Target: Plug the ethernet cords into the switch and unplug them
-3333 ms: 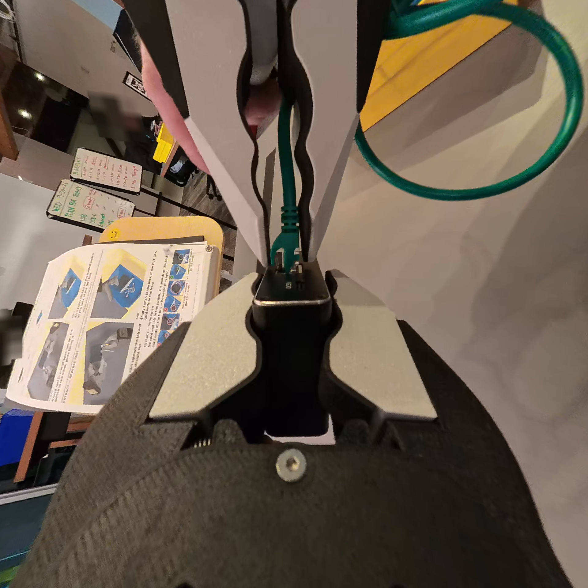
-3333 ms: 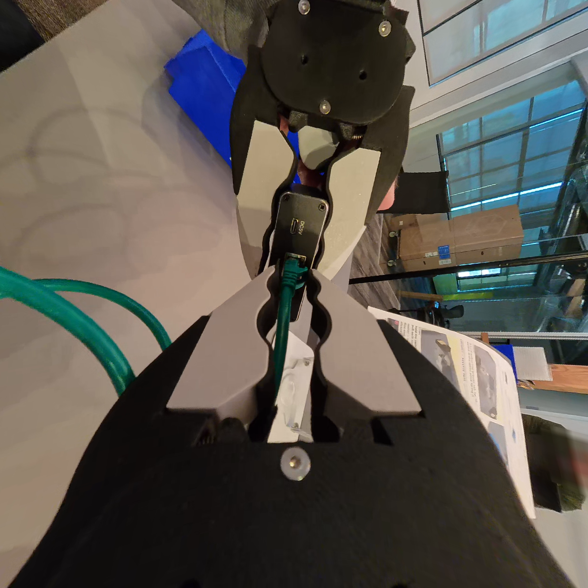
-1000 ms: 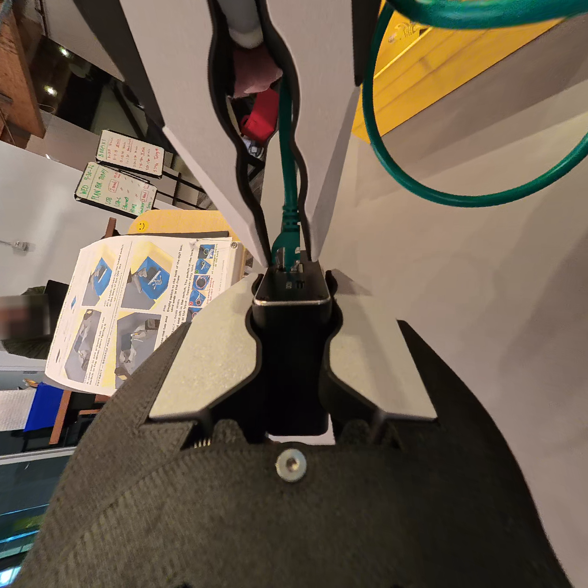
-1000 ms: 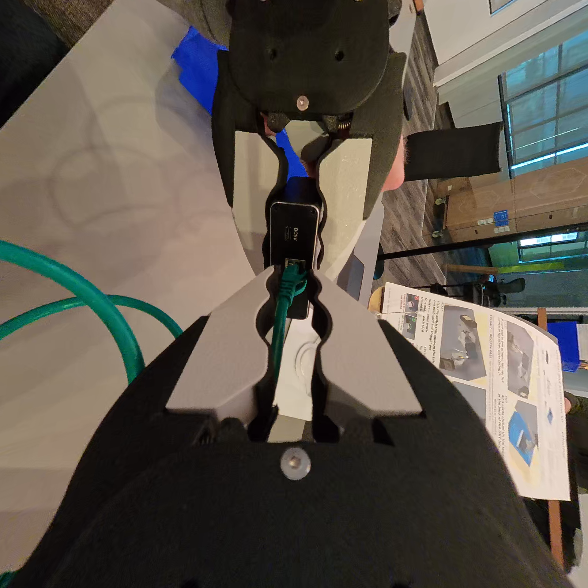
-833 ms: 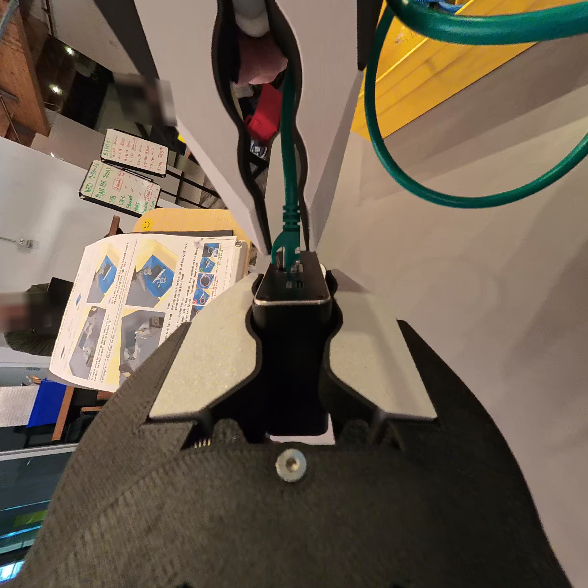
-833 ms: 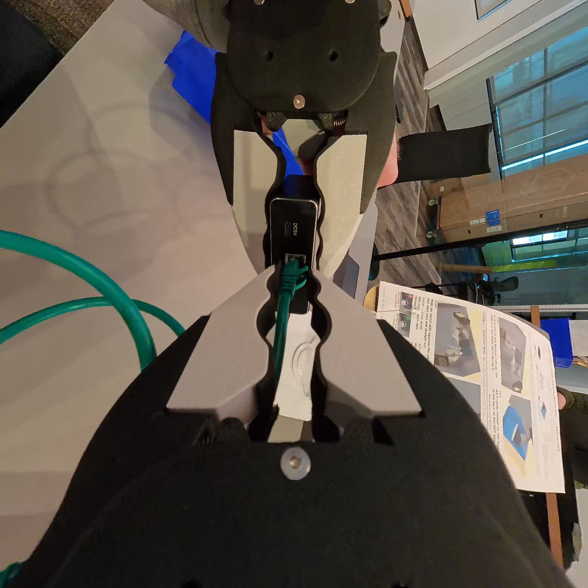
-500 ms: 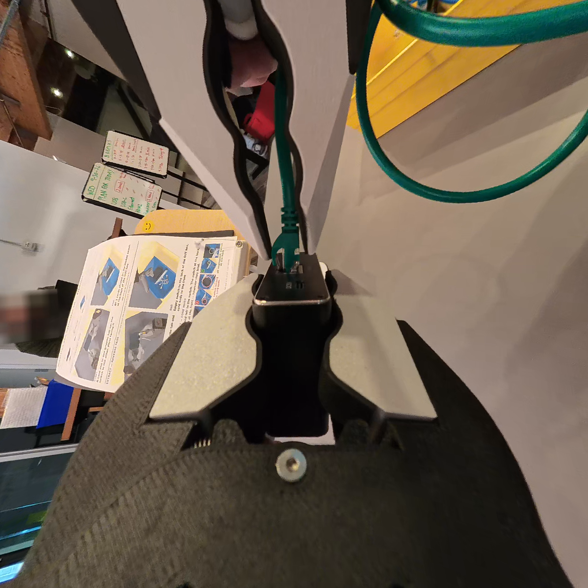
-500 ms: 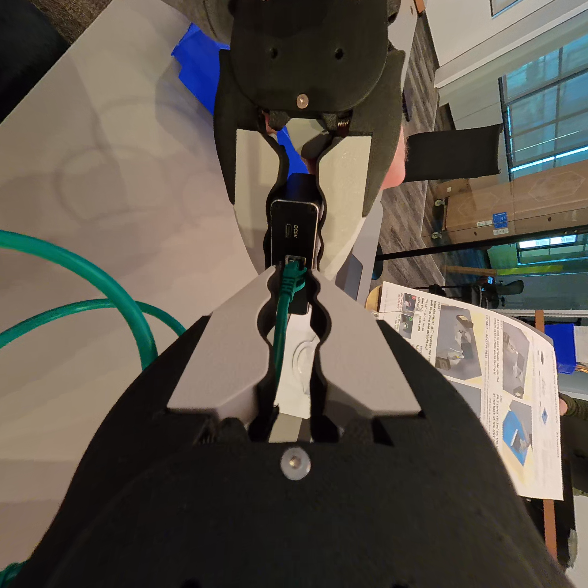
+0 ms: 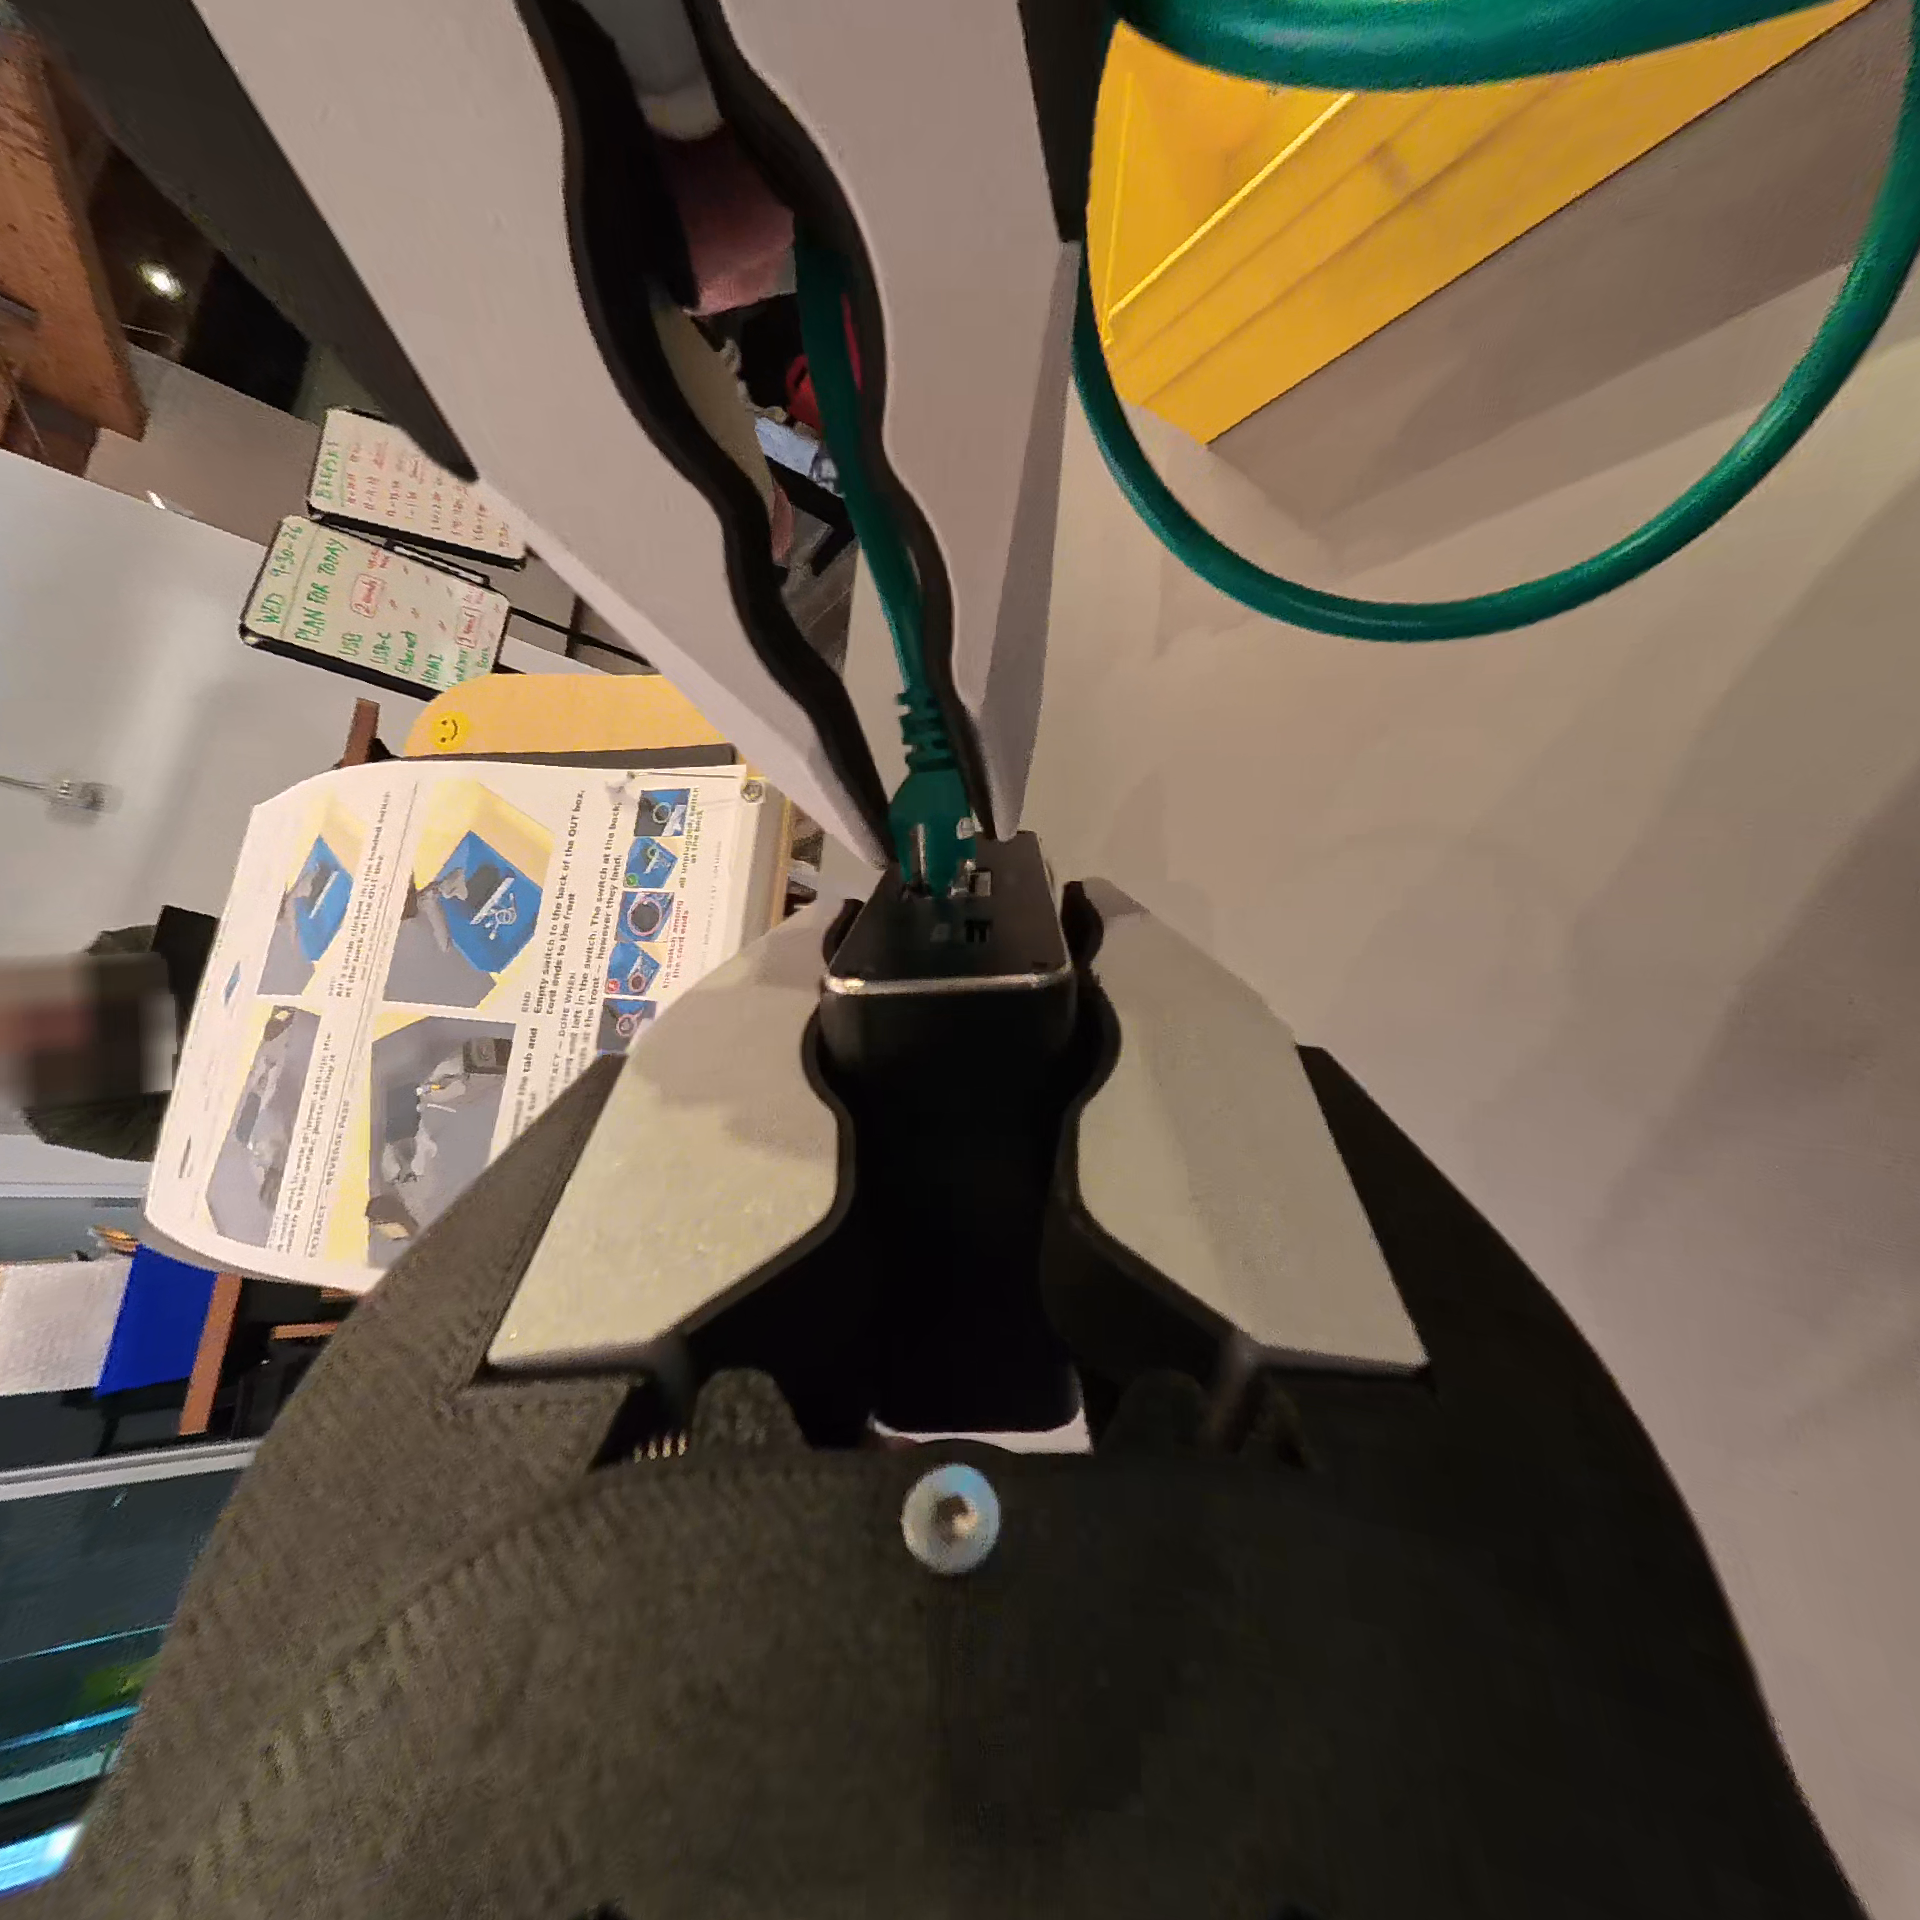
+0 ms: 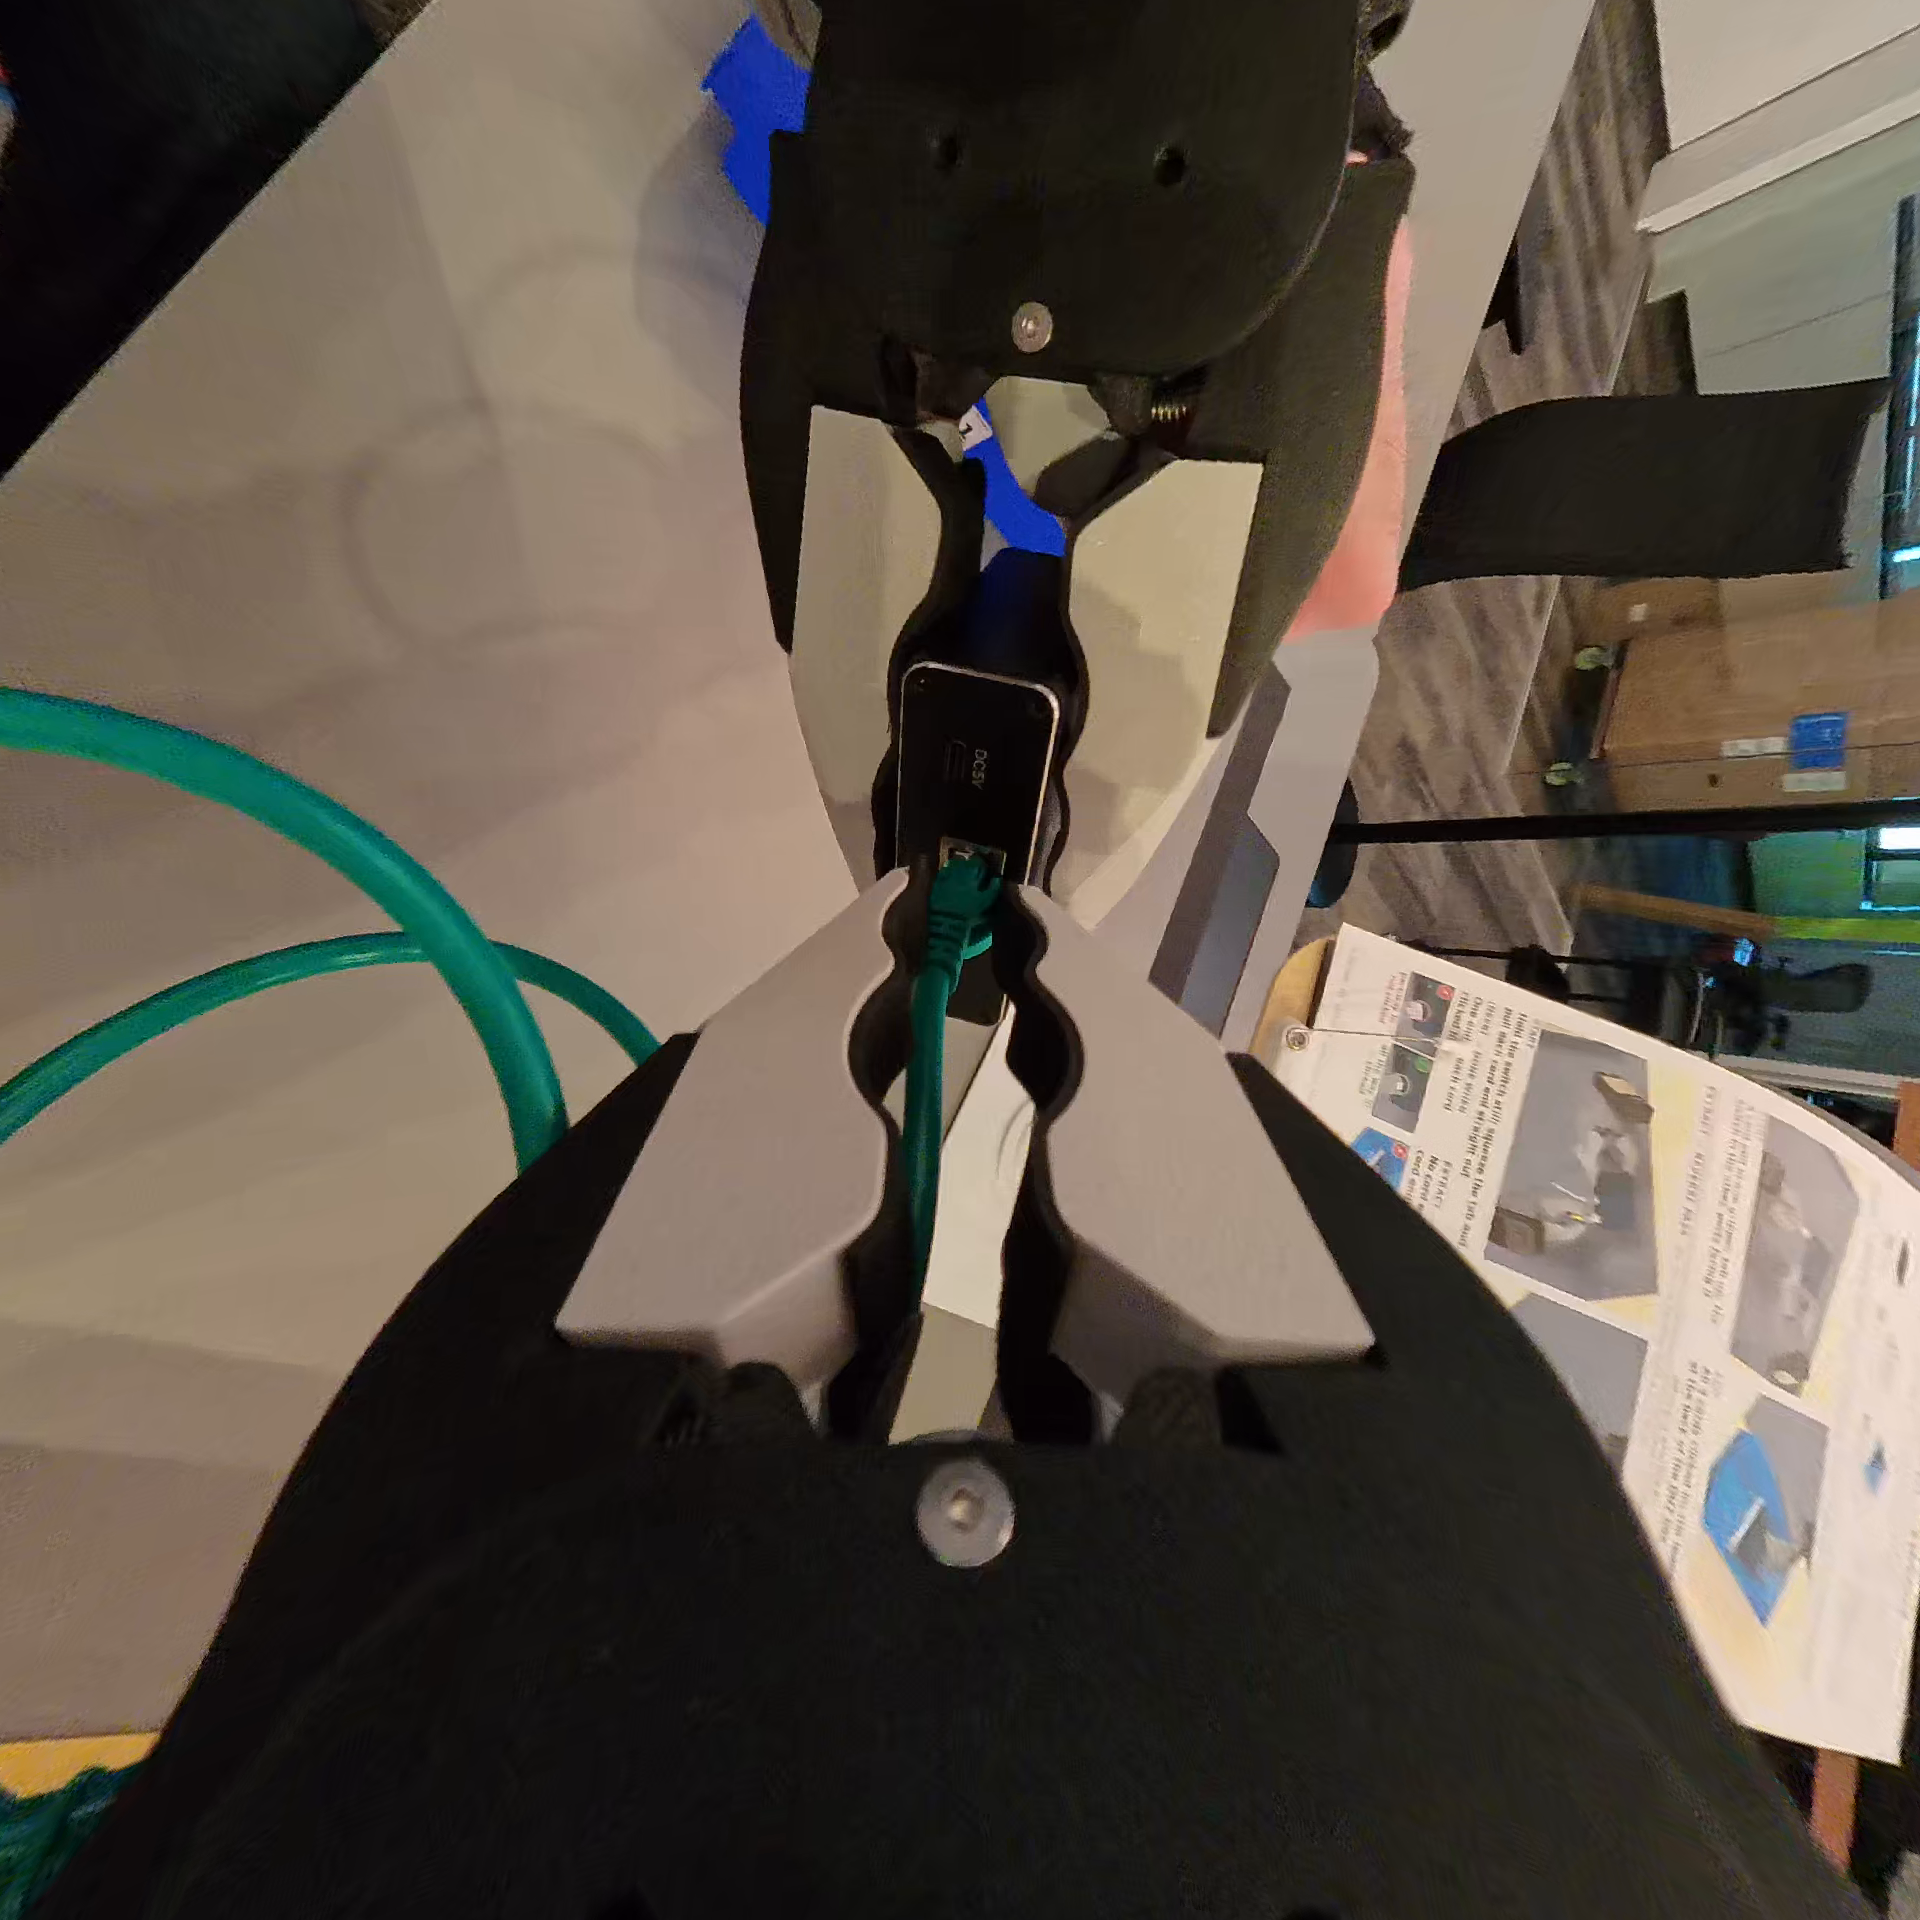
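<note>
the left claw (image 9: 948,935) is clenched on the black switch (image 9: 951,1122), its grey fingers (image 9: 686,1164) pressed to the two long sides of the body. the right claw (image 10: 951,914) is closed around the green ethernet cord (image 10: 925,1081), fingertips pinching just behind the plug (image 10: 961,888), which sits at the port in the switch's end face.

compared with a second ago, the two claws have tilted against each other: in the left wrist view the cord between the far claw's fingers used to run straight up toward 12 o'clock, and now it leans toward 11 o'clock, with the switch's port face turned slightly the same way. the plug is in the port mouth as before, with no gap to be seen in either view. my reading is that the plug is being rocked or levered, either to seat it fully or to free its tab for pulling out; which one i cannot tell.

the switch is held in the air above the pale surface (image 9: 1558,935), its long axis running along the left claw's fingers, port end pointing away from that claw toward 12 o'clock. in the right wrist view the same axis runs 6 to 12, port face toward the camera. the cord's slack loops off at 9 o'clock (image 10: 343,831) over the surface, and a printed instruction sheet (image 10: 1662,1299) stands at 4 o'clock.
</note>
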A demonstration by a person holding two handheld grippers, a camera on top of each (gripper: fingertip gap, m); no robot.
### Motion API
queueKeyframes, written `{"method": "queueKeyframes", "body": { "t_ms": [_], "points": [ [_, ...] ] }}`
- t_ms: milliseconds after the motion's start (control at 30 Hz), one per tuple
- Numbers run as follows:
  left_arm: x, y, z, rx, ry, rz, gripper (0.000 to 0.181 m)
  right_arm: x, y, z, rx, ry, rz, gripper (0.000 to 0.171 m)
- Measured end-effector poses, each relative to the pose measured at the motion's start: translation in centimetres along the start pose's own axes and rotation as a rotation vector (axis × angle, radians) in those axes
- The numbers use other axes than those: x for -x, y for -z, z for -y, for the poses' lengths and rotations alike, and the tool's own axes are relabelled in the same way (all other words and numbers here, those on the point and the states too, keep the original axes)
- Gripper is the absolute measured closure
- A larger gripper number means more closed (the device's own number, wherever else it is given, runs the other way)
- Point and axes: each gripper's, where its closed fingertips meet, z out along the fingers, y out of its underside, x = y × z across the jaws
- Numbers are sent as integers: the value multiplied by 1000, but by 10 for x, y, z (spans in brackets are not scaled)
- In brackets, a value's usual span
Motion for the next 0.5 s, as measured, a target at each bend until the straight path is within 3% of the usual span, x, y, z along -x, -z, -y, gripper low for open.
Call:
{"method": "queueKeyframes", "body": {
  "t_ms": [500],
  "points": [
    [-18, -11, -18, -17, 202, -80, 144, 7, -18, -13, 49, -58, -86, 164]
  ]
}}
